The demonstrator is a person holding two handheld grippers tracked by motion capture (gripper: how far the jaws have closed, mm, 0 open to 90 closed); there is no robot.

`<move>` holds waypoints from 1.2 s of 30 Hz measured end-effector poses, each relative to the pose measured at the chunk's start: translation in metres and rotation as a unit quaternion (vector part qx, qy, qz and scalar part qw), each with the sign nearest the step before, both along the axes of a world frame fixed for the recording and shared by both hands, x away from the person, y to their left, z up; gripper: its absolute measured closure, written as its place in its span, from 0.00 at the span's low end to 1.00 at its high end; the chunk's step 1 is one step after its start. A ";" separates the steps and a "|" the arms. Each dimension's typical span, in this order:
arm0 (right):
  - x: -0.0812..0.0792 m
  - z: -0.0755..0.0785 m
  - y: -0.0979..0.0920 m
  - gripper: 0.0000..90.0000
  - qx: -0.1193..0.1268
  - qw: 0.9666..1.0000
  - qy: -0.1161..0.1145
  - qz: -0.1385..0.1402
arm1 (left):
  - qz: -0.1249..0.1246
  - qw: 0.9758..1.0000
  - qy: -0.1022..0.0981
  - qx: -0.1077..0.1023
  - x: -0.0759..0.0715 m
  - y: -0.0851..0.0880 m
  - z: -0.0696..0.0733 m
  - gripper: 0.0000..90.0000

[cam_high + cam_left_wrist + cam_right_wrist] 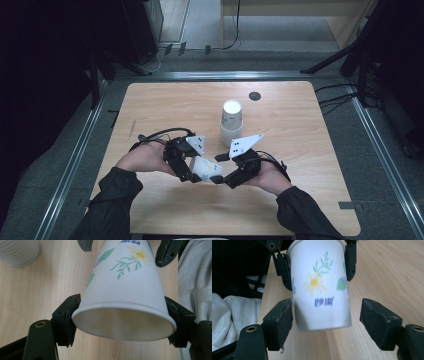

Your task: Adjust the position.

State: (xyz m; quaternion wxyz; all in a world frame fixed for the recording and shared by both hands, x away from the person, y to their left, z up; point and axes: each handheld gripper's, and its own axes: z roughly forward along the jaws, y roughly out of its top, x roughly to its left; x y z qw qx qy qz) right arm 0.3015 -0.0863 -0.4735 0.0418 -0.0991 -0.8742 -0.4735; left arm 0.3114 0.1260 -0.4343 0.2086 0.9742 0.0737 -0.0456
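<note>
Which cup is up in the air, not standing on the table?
The flowered cup, held on its side by the left claw at its rim. The other cups stand stacked on the table, farther back, untouched.

A light wooden table bears a stack of white cups
</note>
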 end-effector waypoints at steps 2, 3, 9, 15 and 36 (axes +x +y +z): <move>-0.001 -0.002 0.002 0.31 -0.005 1.000 0.000 0.004 | -0.002 1.000 0.004 0.004 0.000 -0.003 -0.003 0.28; -0.001 -0.002 0.003 0.31 -0.009 1.000 -0.001 0.006 | -0.004 1.000 0.005 0.005 0.000 -0.004 -0.004 0.28; -0.003 -0.007 0.008 0.32 -0.021 1.000 -0.003 0.019 | -0.008 1.000 0.007 -0.001 -0.002 -0.008 -0.002 0.28; -0.005 -0.009 0.012 0.36 -0.032 0.999 -0.010 0.023 | -0.005 1.000 0.008 -0.008 -0.002 -0.008 0.000 0.28; -0.001 0.001 -0.001 0.38 -0.008 1.000 -0.020 0.005 | 0.027 0.997 0.004 -0.073 0.003 0.015 0.006 0.16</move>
